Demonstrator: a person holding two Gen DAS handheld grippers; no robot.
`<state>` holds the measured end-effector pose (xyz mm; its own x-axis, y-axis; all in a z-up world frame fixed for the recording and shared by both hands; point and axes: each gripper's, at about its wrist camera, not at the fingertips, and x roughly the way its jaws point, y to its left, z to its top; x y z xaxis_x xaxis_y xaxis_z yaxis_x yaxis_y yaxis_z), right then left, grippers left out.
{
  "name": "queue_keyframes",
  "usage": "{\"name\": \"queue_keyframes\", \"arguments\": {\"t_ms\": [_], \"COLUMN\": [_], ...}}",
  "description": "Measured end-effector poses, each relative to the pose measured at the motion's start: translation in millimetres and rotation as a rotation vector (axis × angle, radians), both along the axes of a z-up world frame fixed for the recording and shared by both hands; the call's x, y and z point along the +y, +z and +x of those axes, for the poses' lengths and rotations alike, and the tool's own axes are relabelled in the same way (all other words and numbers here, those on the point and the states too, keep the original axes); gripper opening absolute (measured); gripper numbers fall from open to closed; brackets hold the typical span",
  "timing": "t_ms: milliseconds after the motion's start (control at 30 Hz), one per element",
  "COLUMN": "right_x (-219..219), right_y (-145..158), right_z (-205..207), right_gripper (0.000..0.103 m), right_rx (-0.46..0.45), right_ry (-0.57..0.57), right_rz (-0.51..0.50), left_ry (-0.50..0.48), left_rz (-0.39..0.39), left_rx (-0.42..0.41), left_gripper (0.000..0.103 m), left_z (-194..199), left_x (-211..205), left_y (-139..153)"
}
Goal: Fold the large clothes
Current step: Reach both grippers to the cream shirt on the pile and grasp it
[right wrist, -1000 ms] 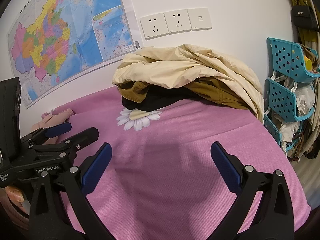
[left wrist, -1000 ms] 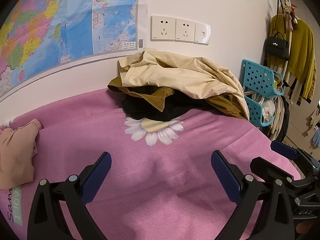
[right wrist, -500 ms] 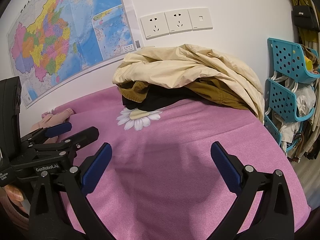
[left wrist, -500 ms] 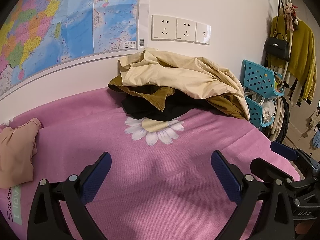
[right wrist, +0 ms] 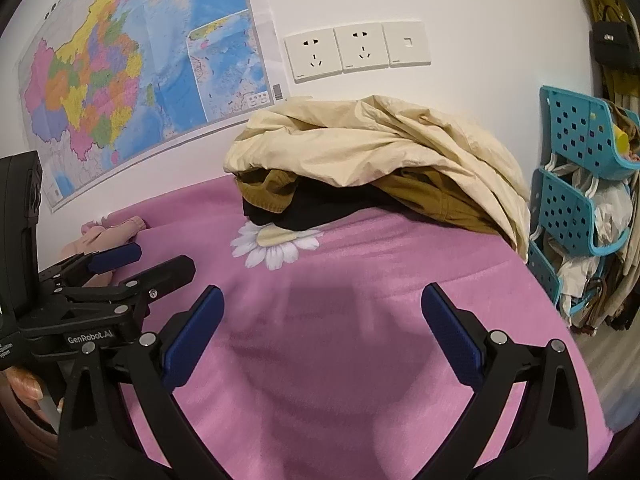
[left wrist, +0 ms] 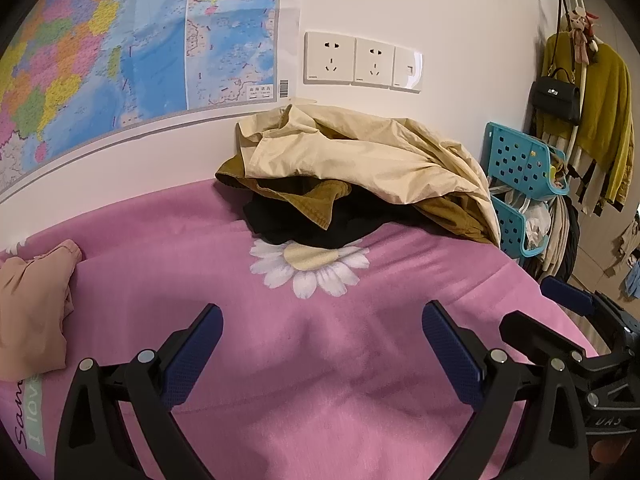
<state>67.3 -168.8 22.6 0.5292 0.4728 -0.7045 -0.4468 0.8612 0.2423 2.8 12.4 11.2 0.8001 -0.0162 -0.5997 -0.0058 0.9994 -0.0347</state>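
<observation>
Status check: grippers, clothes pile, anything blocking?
Left gripper and right gripper open, empty, over pink blanket. Clothes pile untouched by wall. Path clear.

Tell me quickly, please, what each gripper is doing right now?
Left gripper: open, holding nothing, above the pink blanket.
Right gripper: open, holding nothing.

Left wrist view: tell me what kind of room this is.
Probably a bedroom: a pink daisy-print bedspread against the wall, a clothes pile on it, and a rack of hanging garments.
</observation>
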Motion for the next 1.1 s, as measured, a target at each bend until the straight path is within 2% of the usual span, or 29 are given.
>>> {"name": "queue_keyframes", "arguments": {"t_ms": [200,367,567,700,833,1033,1100], "right_x": [4.0,11.6,32.7,49.4,75.2,117.4,127.0], "right_y": [5.2,10.0,19.9,20.9,11.4,-18.7,-26.4], "right_z": [12.5,32.7,83.4,134.6,183.4,224.4,236.0], "right_gripper": [0.097,0.097,0.097,0.097,0.097,0.096,0.096], "right_rx": [-0.024,-0.055,-0.15,-0.193,-0.239,-0.256,-0.238], "right_ry": [0.032,0.066,0.129,0.137,0.167,0.247,0.272], "right_rz": [0.001,-0.044,-0.164,-0.249,-0.348,-0.481,-0.482], "left_ry": [-0.004,0.012,0.046,0.065,0.099,0.102,0.105], "left_rz": [-0.031,-0.035,-0.039,-0.046,-0.051,-0.052,-0.056], "left_rx": [0.021,0.033,0.03,0.043,0.041,0.049,0.053], "left_gripper": [0.096,0.096,0.096,0.096,0.096,0.096,0.096], "left_z": [11.7,29.1,59.1,81.9,101.7,118.8,123.0], "left_x": [5.9,12.7,25.8,34.5,40.0,42.0,43.0], "left_y": [-0.2,0.4,5.4,5.7,3.3,-3.0,-5.0]}}
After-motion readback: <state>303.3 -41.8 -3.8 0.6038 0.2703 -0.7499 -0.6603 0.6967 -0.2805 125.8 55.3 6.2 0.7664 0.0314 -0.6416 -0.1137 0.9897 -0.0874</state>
